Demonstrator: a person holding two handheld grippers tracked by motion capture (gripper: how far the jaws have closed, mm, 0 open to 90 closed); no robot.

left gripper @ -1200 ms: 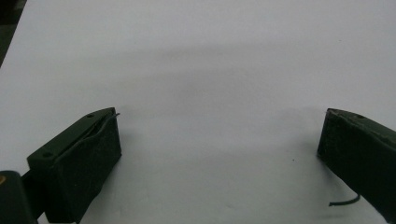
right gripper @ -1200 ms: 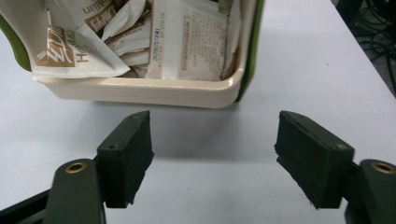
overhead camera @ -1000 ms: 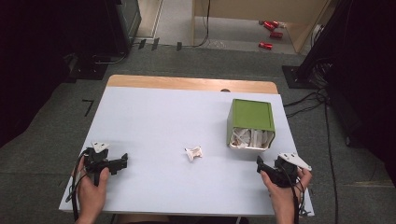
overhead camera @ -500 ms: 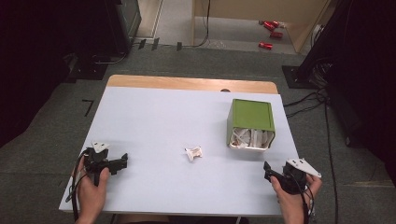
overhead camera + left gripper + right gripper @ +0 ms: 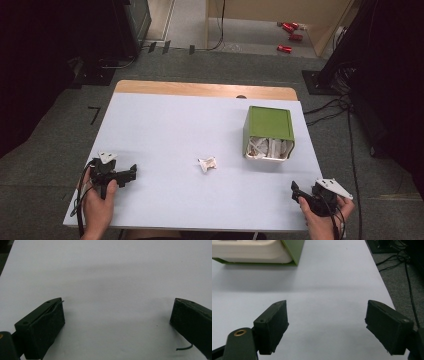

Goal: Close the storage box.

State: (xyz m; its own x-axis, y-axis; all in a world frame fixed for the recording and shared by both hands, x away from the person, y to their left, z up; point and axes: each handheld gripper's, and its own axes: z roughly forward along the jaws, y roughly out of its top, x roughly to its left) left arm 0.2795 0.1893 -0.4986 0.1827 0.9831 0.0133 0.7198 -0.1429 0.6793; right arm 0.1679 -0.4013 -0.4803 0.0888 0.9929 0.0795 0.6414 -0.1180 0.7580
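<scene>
Grippers rest wide at near corners, paper scrap alone at mid-table

Grippers in both of a person's hands sit low over a white table, one at each near corner. Seen from the high view, the left gripper lies by the near left corner, held in the left hand, its black jaws pointing toward the middle of the table. The left gripper view shows those jaws spread wide with bare table between them and nothing held. The right gripper sits by the near right corner in the right hand, a grey three-cornered plate on its top. Its jaws have just been opening, and the right gripper view shows them standing wide apart over bare white surface, nothing between them.

A small crumpled scrap of white paper lies by itself near the middle of the table, a little toward the near edge, well apart from both grippers and roughly between them. A green box lies toward the right edge, tipped with its open side facing the near edge; crumpled white paper shows in its opening. The right gripper view catches the box's pale rim and green side at its upper left. Cables run across the grey floor beyond the table's right edge.
</scene>
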